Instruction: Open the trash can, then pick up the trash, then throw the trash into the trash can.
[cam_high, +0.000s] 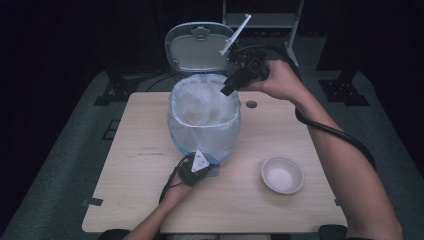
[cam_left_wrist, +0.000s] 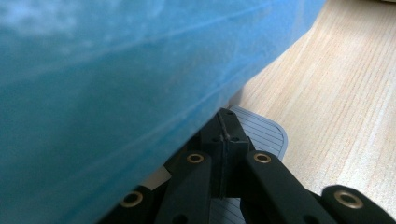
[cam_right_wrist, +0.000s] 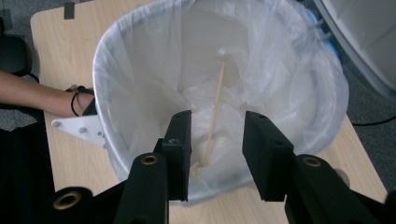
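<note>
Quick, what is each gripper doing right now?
Left gripper: shut, pressing on the bin's pedal.
Right gripper: open above the lined bin, holding nothing; a wooden stick lies inside.

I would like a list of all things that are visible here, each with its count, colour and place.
Bin: one, blue, lined with a white bag, middle of the table.
Lid: one, grey, raised behind the bin.
Pedal: one, grey, ribbed, at the bin's base.
Stick: one, light wood, inside the bag.
Bowl: one, white, right of the bin.
Table: one, light wood.
Left tongs: black, shut, on the pedal.
Right tongs: black, open, above the bin.
</note>
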